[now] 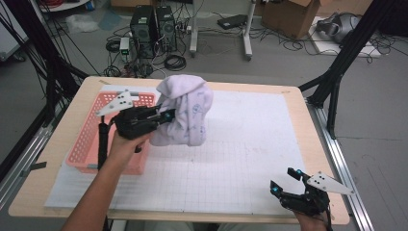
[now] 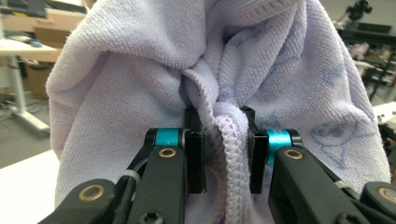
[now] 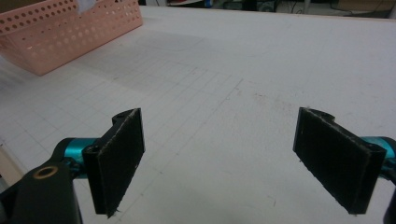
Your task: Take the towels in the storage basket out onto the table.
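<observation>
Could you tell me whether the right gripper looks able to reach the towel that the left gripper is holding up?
Probably yes. The right gripper is open and holds nothing, and only bare white mat lies between it and the towel, which hangs free from the left gripper beside the pink basket.

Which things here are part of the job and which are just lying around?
In the job: lilac towel, pinched in the left gripper; pink basket; right gripper, open over the white mat.
Lying about: computer towers, cardboard box, floor cables.
</observation>
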